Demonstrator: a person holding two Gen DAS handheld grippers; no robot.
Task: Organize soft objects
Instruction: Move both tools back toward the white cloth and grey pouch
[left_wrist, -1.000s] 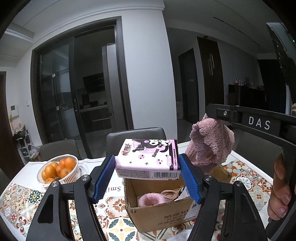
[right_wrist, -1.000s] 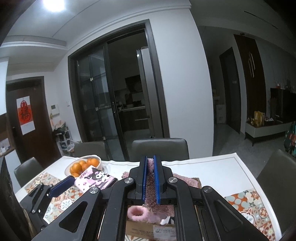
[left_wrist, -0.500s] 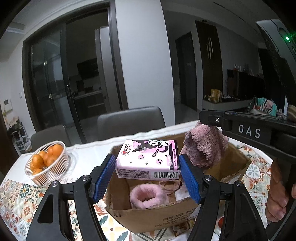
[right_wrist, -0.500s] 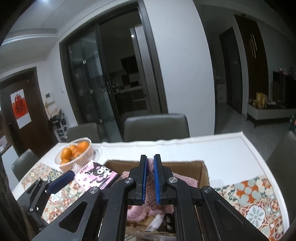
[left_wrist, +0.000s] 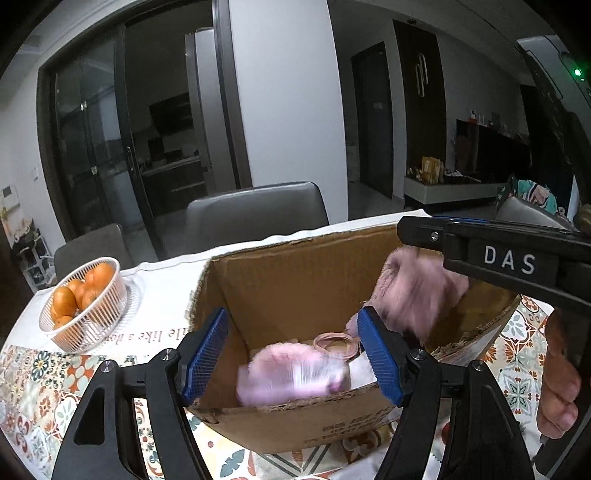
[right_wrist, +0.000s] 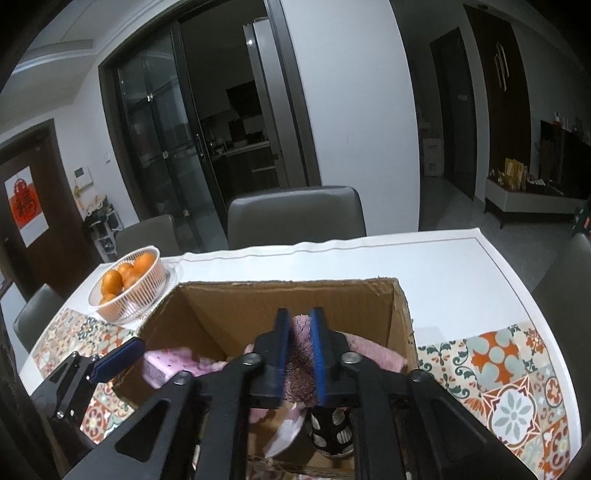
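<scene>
Right wrist: gripper (right_wrist: 298, 350) pinches fuzzy pink cloth (right_wrist: 302, 354); left gripper (left_wrist: 291, 354) spread (tissue pack (left_wrist: 291, 376) blurred).

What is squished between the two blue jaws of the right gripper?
A fuzzy pink cloth, pinched by the right gripper over the cardboard box, seen in the right wrist view.

box (left_wrist: 310, 291): brown | plush cloth (right_wrist: 302, 354): pink | fruit (right_wrist: 127, 275): orange | tablecloth (right_wrist: 506, 373): floral tiles

Both wrist views close, overlooking cardboard box (left_wrist: 295, 280)
</scene>
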